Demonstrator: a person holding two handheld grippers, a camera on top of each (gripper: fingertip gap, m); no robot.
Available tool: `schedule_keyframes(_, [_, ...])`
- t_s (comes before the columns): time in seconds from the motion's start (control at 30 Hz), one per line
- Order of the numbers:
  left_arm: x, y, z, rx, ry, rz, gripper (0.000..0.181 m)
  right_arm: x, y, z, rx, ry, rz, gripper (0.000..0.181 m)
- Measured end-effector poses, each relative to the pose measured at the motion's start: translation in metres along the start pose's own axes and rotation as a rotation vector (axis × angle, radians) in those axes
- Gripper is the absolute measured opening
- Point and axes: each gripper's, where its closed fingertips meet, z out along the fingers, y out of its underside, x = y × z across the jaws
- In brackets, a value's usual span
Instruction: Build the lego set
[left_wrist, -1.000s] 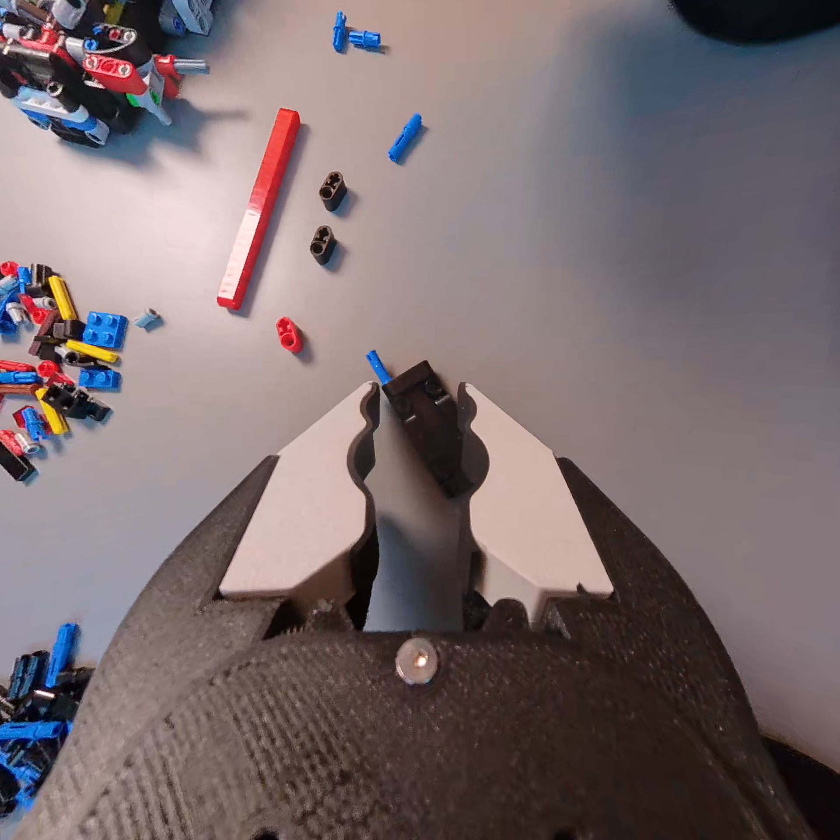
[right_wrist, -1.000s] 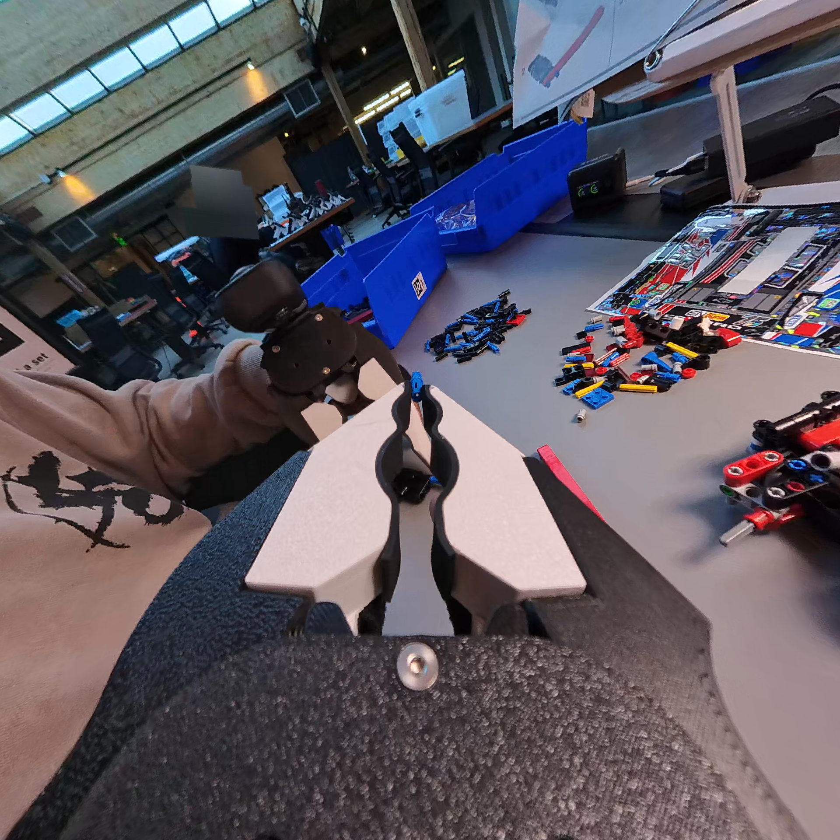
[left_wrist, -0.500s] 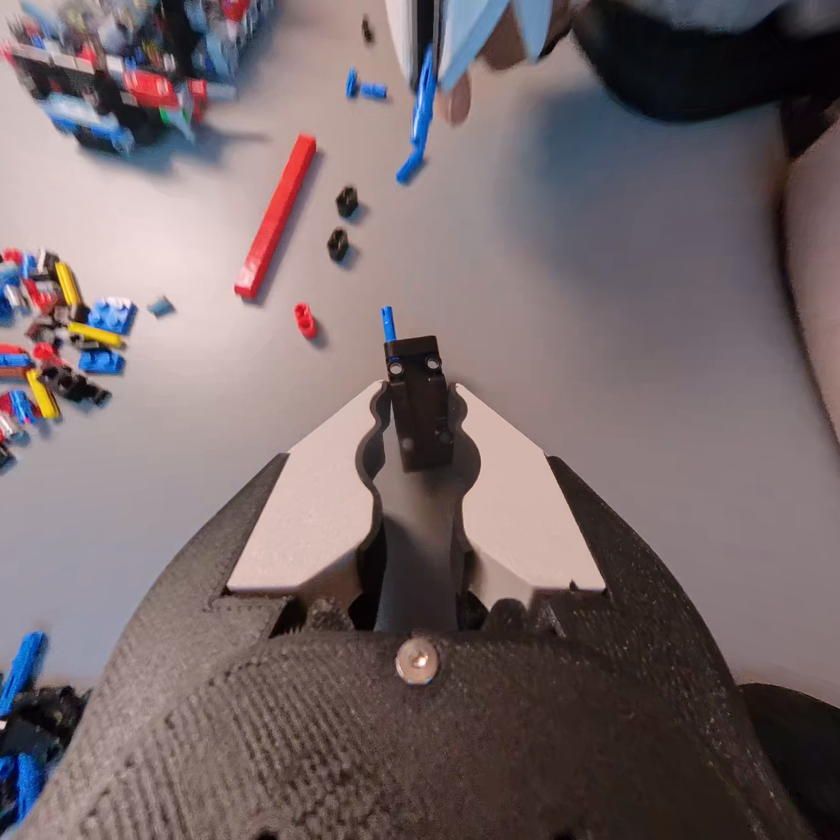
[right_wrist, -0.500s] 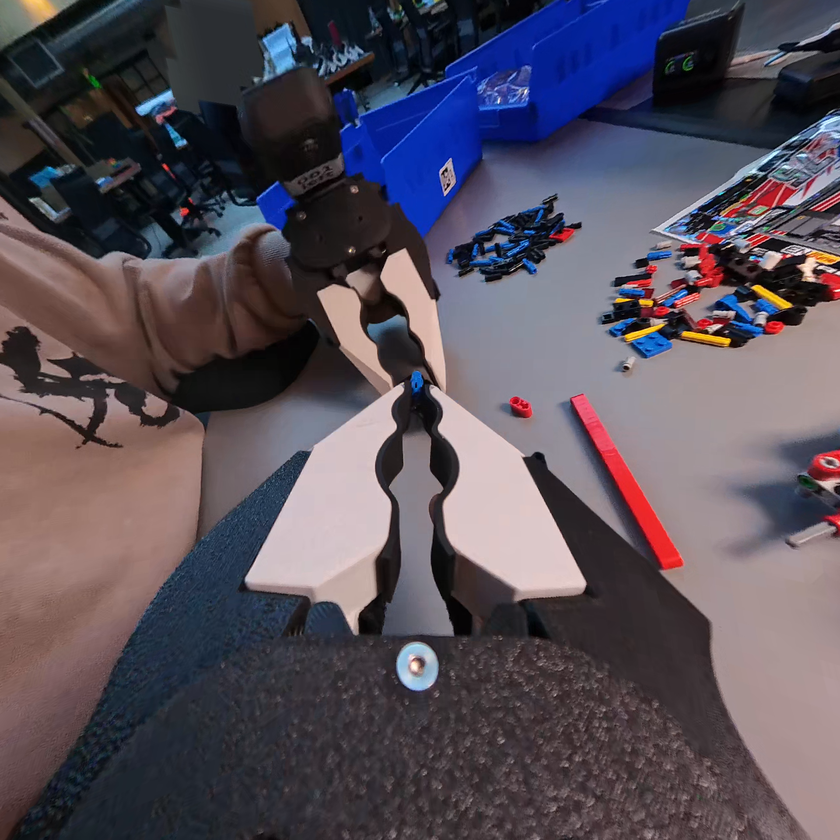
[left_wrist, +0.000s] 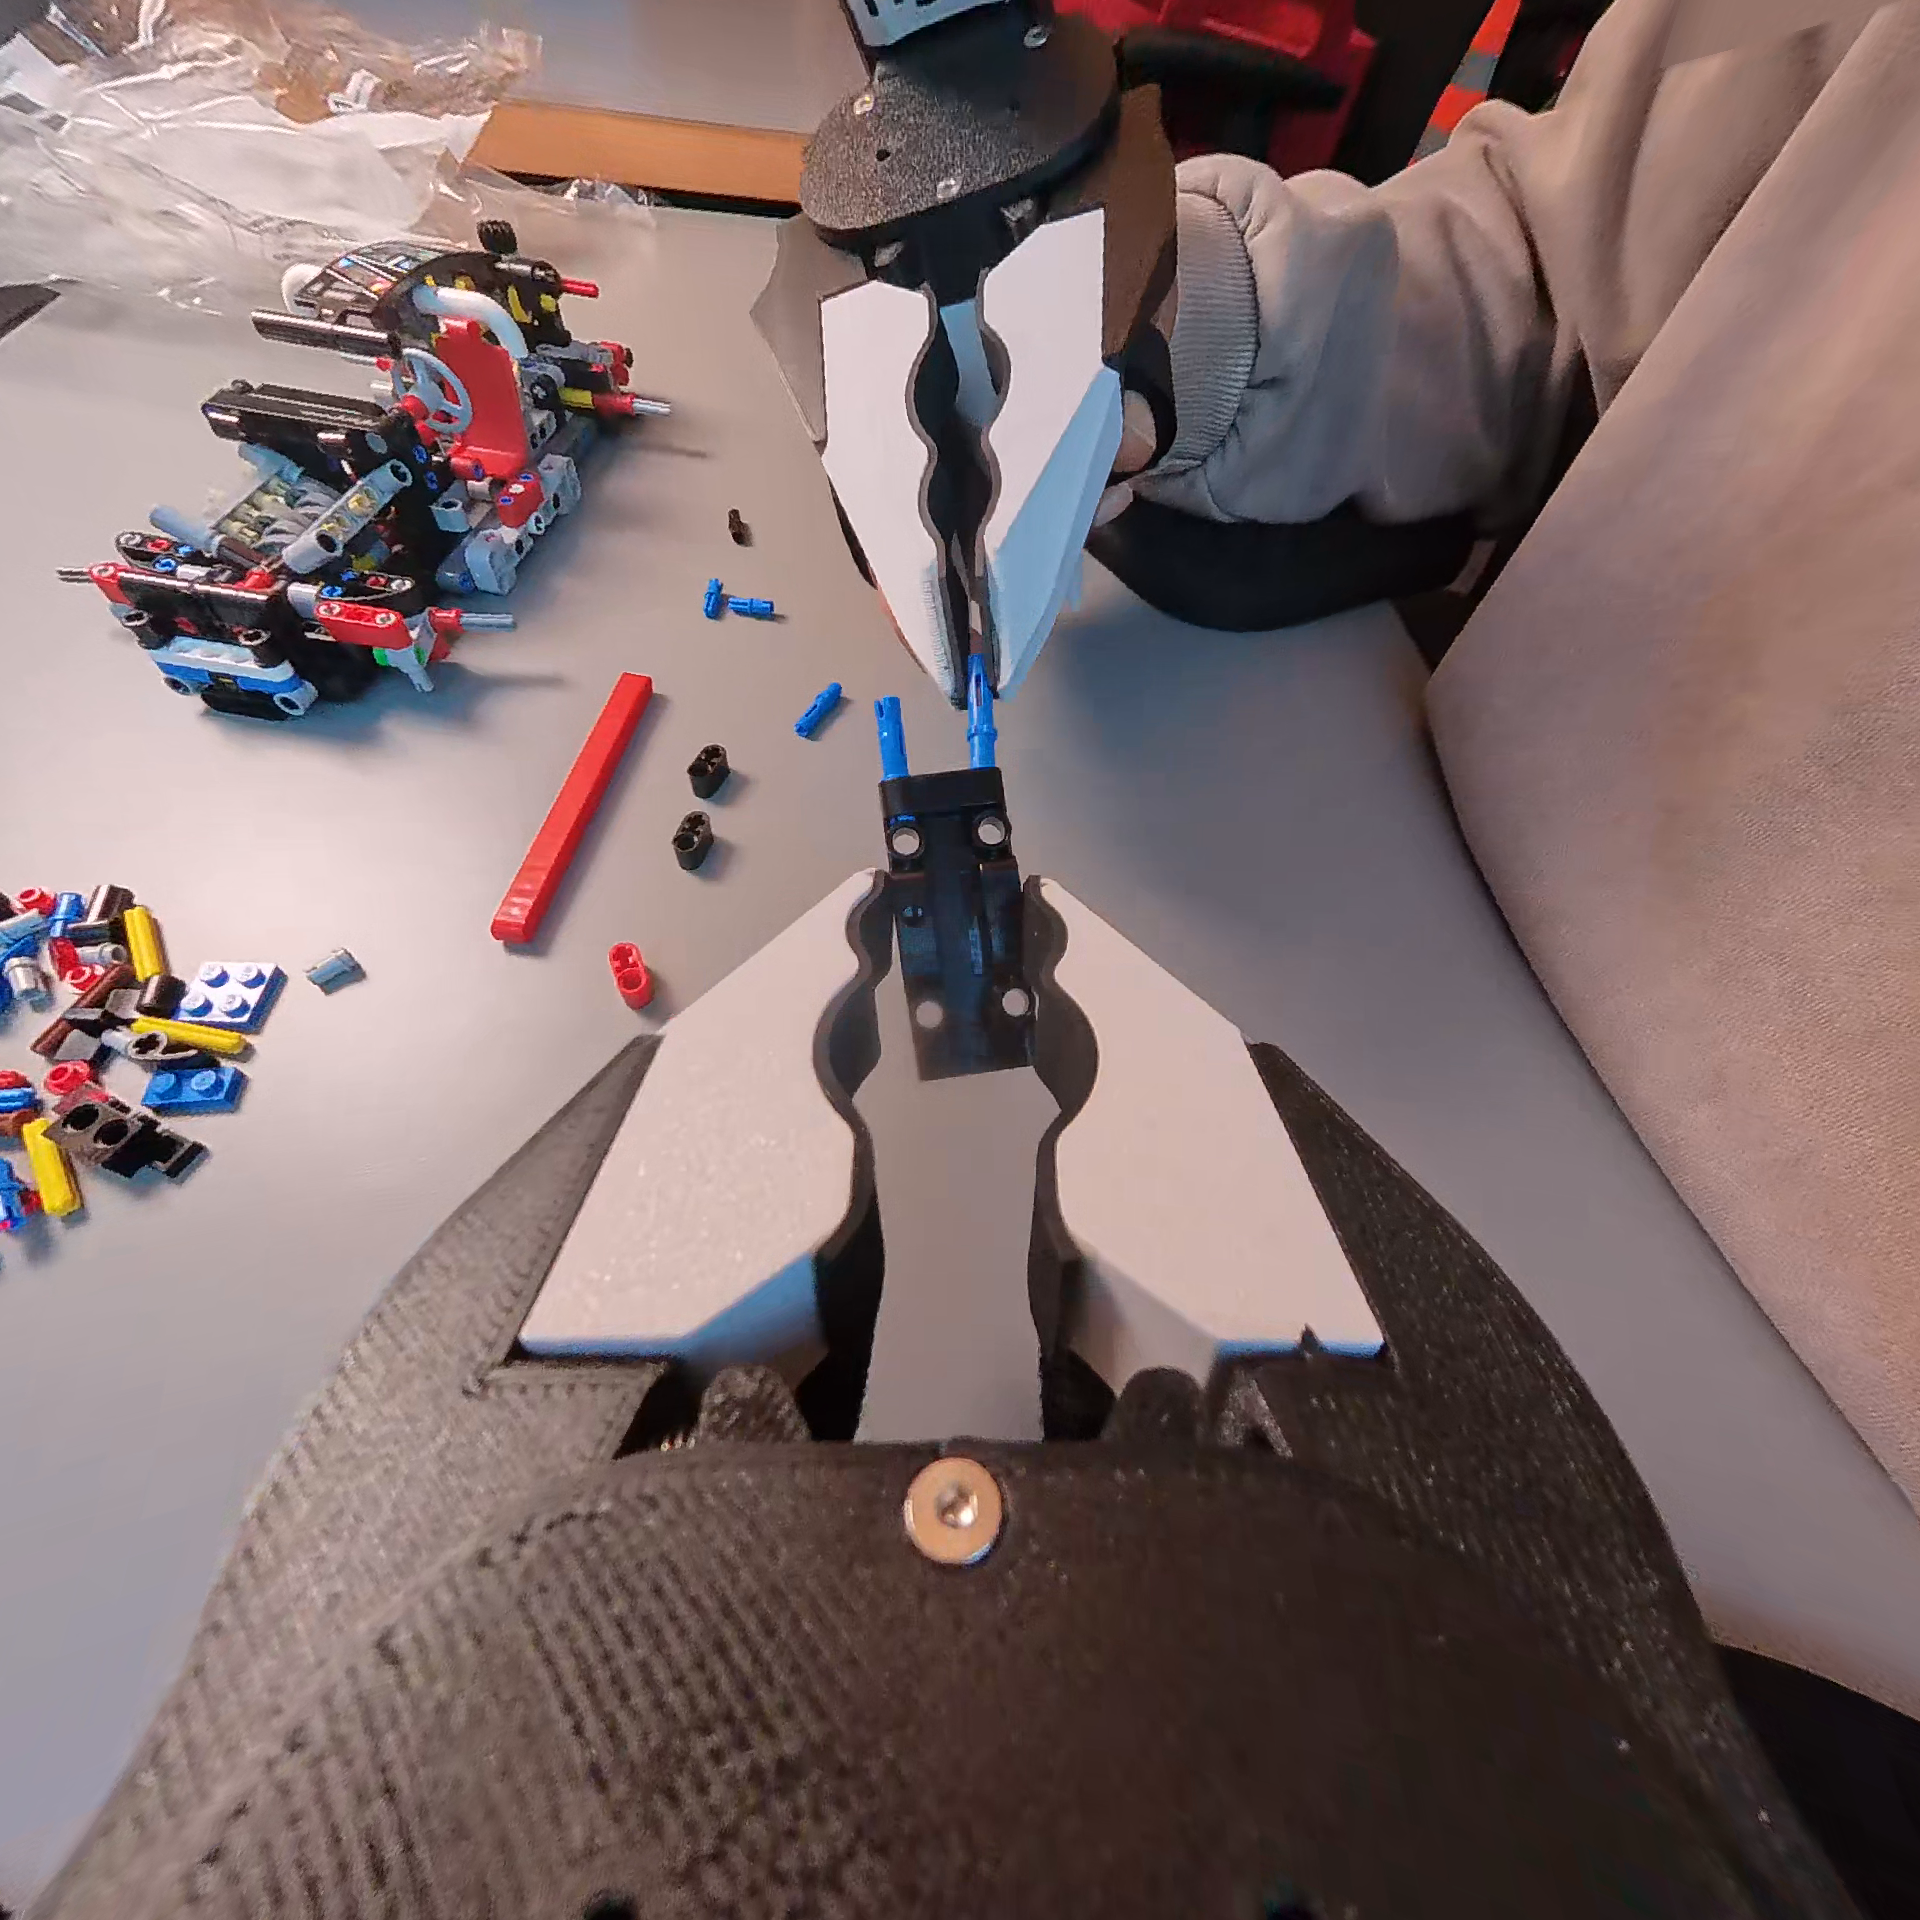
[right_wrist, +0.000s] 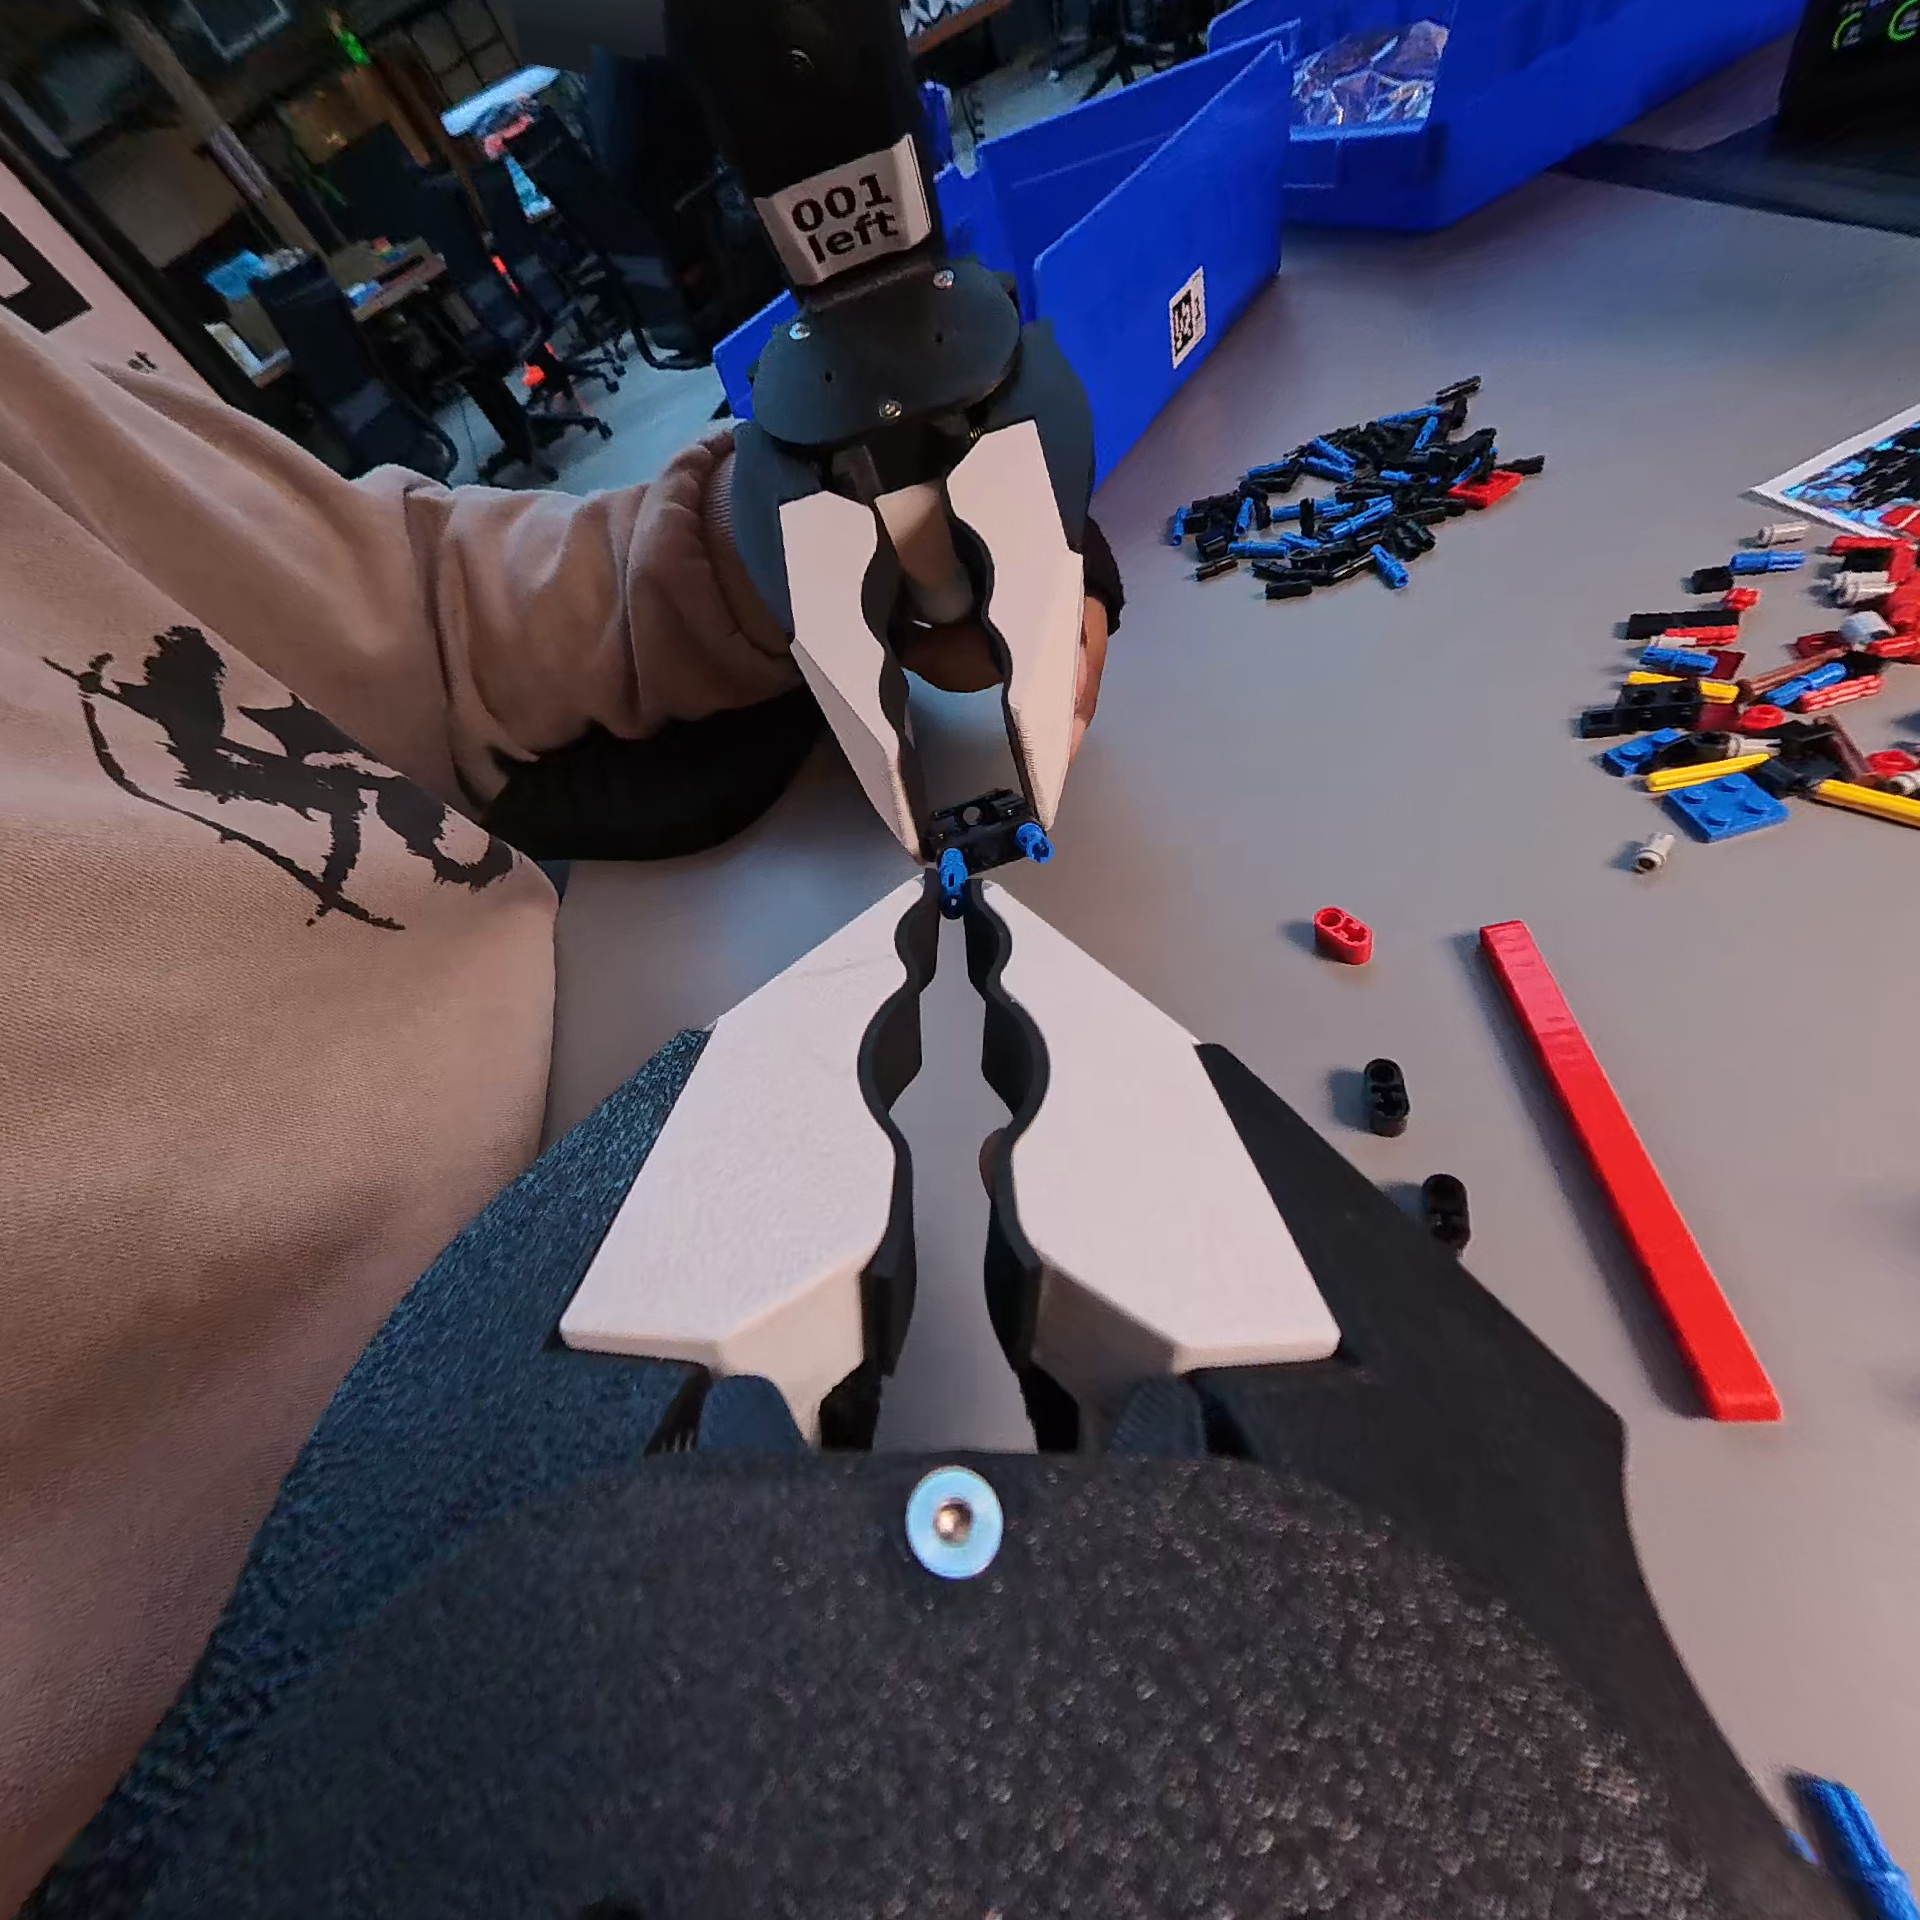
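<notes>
My left gripper (left_wrist: 951, 894) is shut on a black lego block (left_wrist: 951, 904) and holds it above the grey table. One blue pin (left_wrist: 891, 736) sticks out of the block's far end. My right gripper (right_wrist: 951, 896) is shut on a second blue pin (right_wrist: 952, 873) and holds its tip against the block (right_wrist: 977, 826), beside the first pin. In the left wrist view the right gripper (left_wrist: 971, 686) comes in from above with that pin (left_wrist: 980, 727). In the right wrist view the left gripper (right_wrist: 977, 831) faces mine, tips nearly touching.
A half-built lego car (left_wrist: 364, 499) stands at the far left. A long red beam (left_wrist: 571, 810), two black connectors (left_wrist: 698, 805), a red connector (left_wrist: 629, 974) and loose blue pins (left_wrist: 816, 710) lie nearby. Piles of small parts (right_wrist: 1351, 499) and blue bins (right_wrist: 1153, 260) sit beyond. My two grippers' fingertips are within a few centimetres of each other. My left gripper's tips are some 8 cm from the red connector (left_wrist: 629, 974). Look for it in the right wrist view (right_wrist: 1341, 935) too.
Both grippers have come together and risen. The right gripper has brought its blue pin up to the far end of the black block held by the left gripper.
</notes>
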Motion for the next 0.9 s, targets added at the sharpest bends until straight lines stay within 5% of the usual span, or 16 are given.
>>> schedule_keyframes(0.4, [0.004, 0.004, 0.009, -0.092, -0.024, -0.01, 0.022, 0.003, 0.021, 0.005, -0.132, 0.042, -0.047, 0.002])
schedule_keyframes(0.67, [-0.004, -0.021, -0.004, 0.08, -0.039, -0.079, 0.022, 0.005, -0.017, -0.006, 0.128, -0.027, 0.111, 0.001])
schedule_keyframes(0.9, [-0.014, -0.064, -0.017, 0.389, -0.053, -0.213, 0.022, 0.005, -0.066, -0.028, 0.504, -0.039, 0.173, 0.0])
